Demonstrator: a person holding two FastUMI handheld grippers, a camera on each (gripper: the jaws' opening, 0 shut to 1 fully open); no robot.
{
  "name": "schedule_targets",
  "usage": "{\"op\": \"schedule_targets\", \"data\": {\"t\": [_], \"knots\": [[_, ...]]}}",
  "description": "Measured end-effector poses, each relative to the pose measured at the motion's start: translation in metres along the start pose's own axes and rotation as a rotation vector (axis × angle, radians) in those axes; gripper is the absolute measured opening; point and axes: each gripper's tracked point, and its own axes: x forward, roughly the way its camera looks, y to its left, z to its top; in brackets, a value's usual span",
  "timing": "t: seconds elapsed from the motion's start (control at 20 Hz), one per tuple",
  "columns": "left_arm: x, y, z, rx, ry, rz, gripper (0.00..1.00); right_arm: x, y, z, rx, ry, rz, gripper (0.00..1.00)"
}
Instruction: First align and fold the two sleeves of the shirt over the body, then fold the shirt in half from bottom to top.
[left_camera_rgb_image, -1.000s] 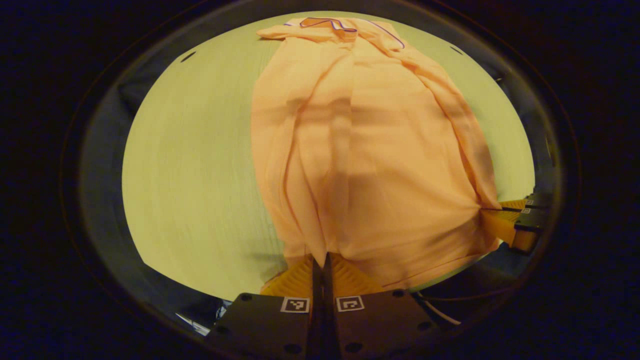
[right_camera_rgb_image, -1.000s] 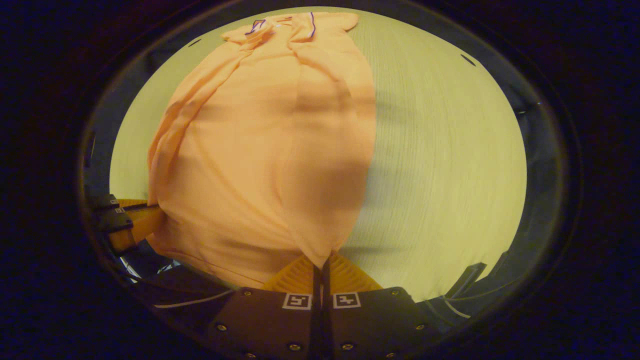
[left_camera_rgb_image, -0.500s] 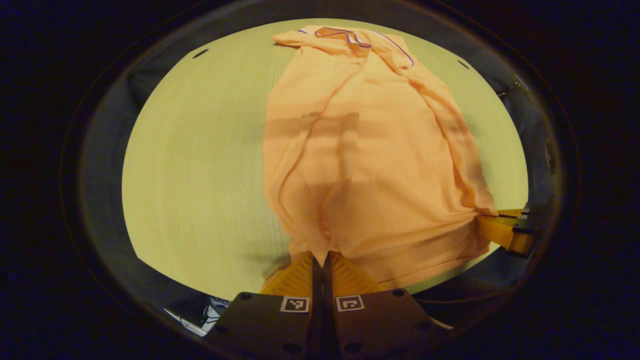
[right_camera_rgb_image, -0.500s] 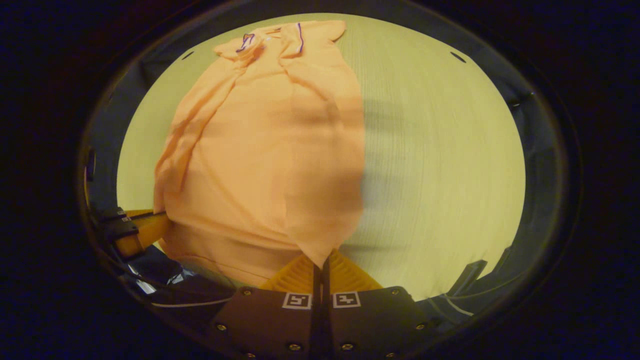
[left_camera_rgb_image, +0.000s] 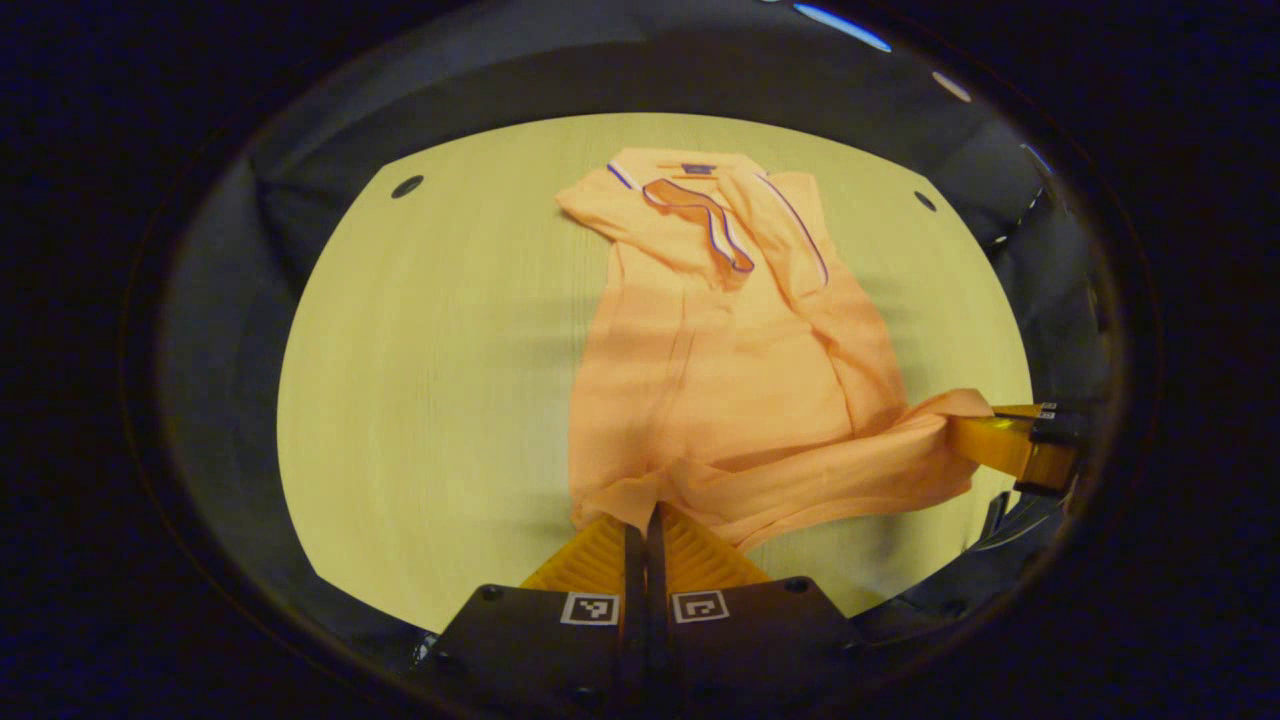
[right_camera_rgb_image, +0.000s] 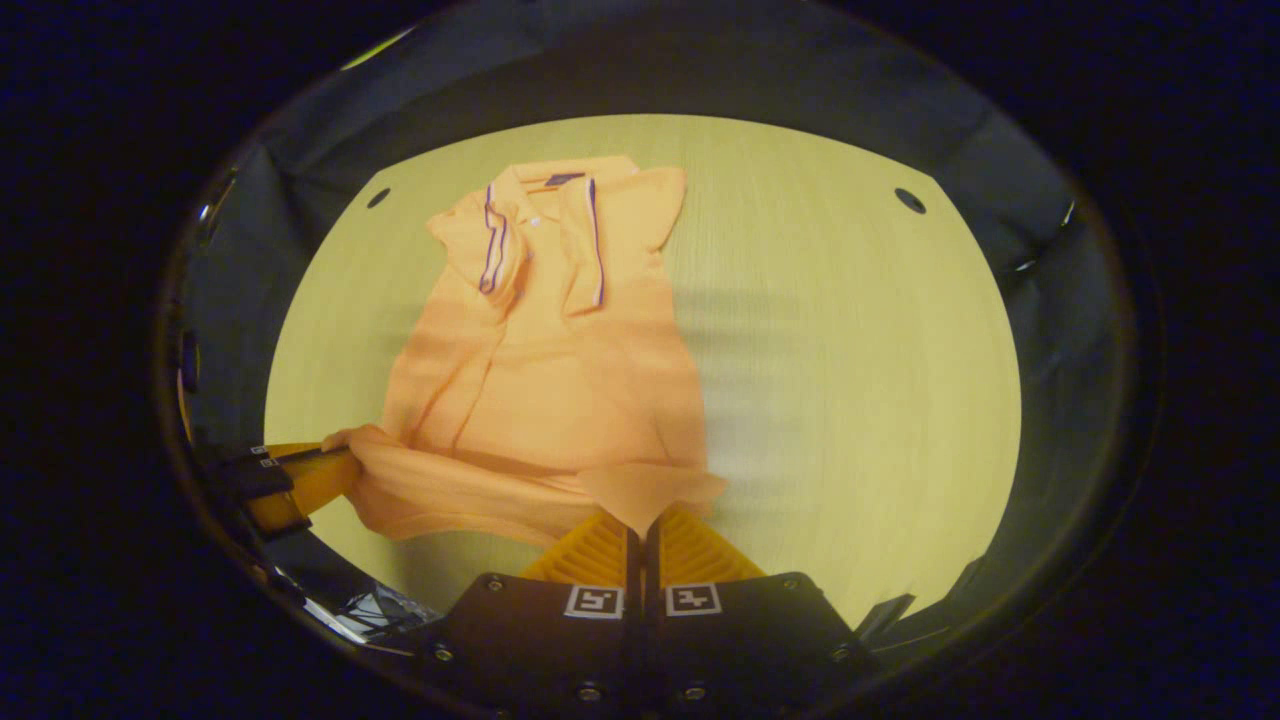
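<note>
Orange polo shirt (left_camera_rgb_image: 730, 380) flat on wooden table (left_camera_rgb_image: 440, 380), sleeves folded in. Left gripper (left_camera_rgb_image: 640, 520) and right gripper (right_camera_rgb_image: 640, 522) each pinch hem corner, lifted. Collar (right_camera_rgb_image: 540, 230) straight ahead along shirt's long axis; both equally near.

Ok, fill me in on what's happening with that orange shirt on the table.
A person with a gripper in each hand is folding the orange polo shirt on the pale wooden table. The left gripper and the right gripper are each shut on a bottom corner of the hem, holding it raised off the table. The sleeves are already folded over the body, and the collar lies flat at the far end. The bottom-to-top fold is under way, not yet finished.
</note>
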Motion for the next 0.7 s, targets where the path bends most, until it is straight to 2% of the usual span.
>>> {"op": "schedule_targets", "data": {"t": [0.1, 0.15, 0.35, 0.4, 0.5, 0.7], "knots": [[-0.008, 0.008, 0.044, 0.001, -0.046, 0.001, 0.09, -0.003, -0.002, 0.033, 0.009, -0.038, 0.004, 0.01], [-0.011, 0.013, 0.066, 0.009, -0.068, 0.004, 0.05, -0.001, -0.003, 0.048, 0.012, -0.054, 0.005, 0.01], [-0.026, 0.031, 0.152, 0.022, -0.137, 0.005, 0.05, -0.002, -0.007, 0.112, 0.021, -0.128, 0.001, 0.01], [-0.001, 0.022, 0.172, 0.023, -0.154, 0.008, 0.09, 0.000, -0.008, 0.130, 0.027, -0.145, 0.003, 0.01], [-0.013, 0.035, 0.210, 0.021, -0.188, 0.013, 0.05, -0.001, -0.007, 0.163, 0.039, -0.178, 0.005, 0.01], [0.008, 0.042, 0.270, 0.016, -0.239, 0.020, 0.05, 0.021, -0.010, 0.228, 0.054, -0.234, 0.000, 0.01]]}}
